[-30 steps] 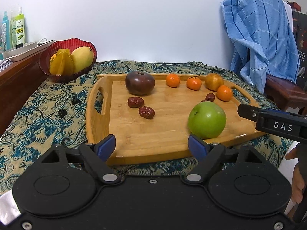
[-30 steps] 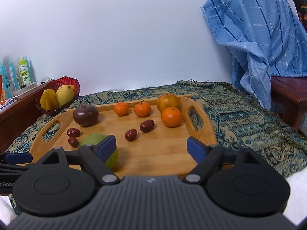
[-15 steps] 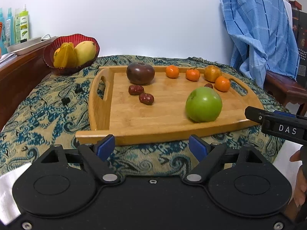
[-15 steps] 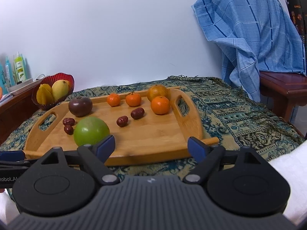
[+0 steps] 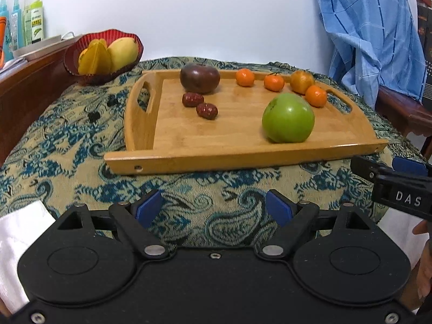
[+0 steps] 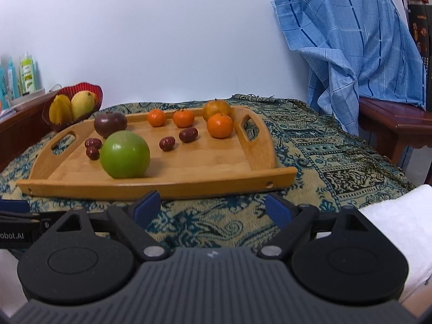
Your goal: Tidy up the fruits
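Observation:
A wooden tray (image 5: 243, 159) (image 6: 167, 186) lies on the patterned cloth. On it sit a green apple (image 5: 288, 118) (image 6: 125, 154), a dark purple fruit (image 5: 199, 78) (image 6: 110, 124), several small oranges (image 5: 245, 77) (image 6: 219, 125) and several red dates (image 5: 206, 110) (image 6: 166, 143). My left gripper (image 5: 214, 208) hangs open over the cloth, short of the tray's near edge, with nothing between its fingers. My right gripper (image 6: 213, 207) is also short of the near edge; its jaws are opening and hold nothing. Its side shows at the right of the left wrist view.
A red bowl (image 5: 104, 51) (image 6: 73, 106) with a mango and starfruit stands at the back left beside a wooden ledge with bottles (image 5: 32, 21). A blue checked cloth (image 5: 375, 35) (image 6: 351, 48) drapes over a chair on the right. A white sleeve (image 6: 399, 226) is at the right edge.
Both grippers have drawn back from over the tray, so the whole tray now lies ahead of their fingers. The fruits have not moved.

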The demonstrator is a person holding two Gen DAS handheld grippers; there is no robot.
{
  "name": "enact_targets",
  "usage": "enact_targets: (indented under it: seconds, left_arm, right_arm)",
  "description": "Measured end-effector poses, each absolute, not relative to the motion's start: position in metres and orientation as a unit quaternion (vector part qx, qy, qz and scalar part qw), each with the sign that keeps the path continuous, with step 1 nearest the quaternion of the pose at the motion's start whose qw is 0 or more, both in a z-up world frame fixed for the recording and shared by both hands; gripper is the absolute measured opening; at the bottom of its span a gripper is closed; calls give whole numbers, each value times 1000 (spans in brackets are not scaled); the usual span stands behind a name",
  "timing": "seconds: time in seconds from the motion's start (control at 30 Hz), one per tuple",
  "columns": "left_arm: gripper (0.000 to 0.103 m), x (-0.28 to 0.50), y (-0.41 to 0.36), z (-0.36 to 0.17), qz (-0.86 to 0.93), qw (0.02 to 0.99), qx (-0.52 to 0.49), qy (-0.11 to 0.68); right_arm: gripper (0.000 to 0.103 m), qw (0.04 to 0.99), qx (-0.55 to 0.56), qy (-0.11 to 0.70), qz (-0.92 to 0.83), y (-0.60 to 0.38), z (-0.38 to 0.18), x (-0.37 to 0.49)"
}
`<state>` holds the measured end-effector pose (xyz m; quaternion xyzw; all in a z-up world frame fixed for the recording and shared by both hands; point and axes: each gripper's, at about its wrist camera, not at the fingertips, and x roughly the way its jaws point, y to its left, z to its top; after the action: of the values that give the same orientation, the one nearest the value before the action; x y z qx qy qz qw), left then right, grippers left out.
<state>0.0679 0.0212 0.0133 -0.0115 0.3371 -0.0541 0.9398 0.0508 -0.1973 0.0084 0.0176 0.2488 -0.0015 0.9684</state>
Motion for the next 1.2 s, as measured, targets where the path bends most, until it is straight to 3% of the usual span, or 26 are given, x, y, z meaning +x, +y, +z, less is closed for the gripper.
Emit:
enact_targets:
  seconds: [1.2]
  left_arm:
    - [96,79,13,2,-34,933,8,359]
  right_arm:
    - [103,950,-18,310,-2,-186,-12,59]
